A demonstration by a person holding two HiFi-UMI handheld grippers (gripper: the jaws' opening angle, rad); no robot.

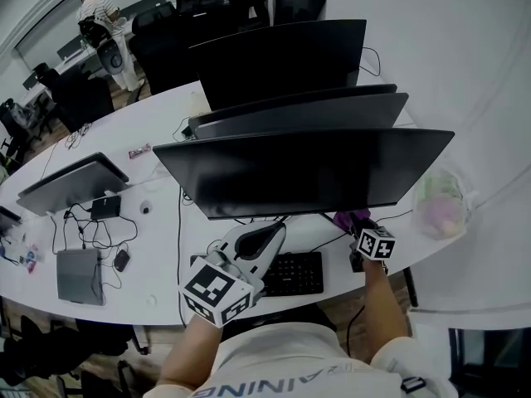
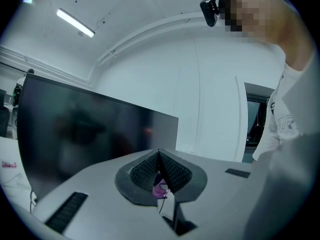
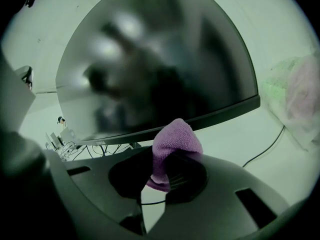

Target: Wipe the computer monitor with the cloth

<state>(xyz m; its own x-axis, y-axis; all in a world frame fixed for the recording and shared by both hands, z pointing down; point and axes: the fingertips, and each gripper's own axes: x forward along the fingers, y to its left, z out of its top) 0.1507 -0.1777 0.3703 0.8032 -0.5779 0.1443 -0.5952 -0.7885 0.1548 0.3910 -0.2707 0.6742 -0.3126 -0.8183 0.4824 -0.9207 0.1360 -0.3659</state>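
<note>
lining up for the first pass is where you seem to be, so here's how i'd do it. the desk [image 1: 162, 123] is crowded with screens, and the monitor [image 1: 307, 172] you want is the front 1, wide and dark, standing over the keyboard [image 1: 294, 274]. i'd lay the fabric flat on the glass and run long overlapping strokes edge to edge. keep the pressure light, since the panel will probably rock on its stand.

your left gripper [image 2: 159, 156] sits low under the bottom bezel, angled up at the screen. its jaws are pressed together with nothing pinched that i can make out. your right gripper [image 3: 169, 169] is out at arm's reach beneath the right half of the bezel, pointing up and clamped on the purple cloth [image 3: 175, 139]. the cloth pokes past the tips as a folded nub right at the screen's lower edge. can't tell if it's touching.
</note>
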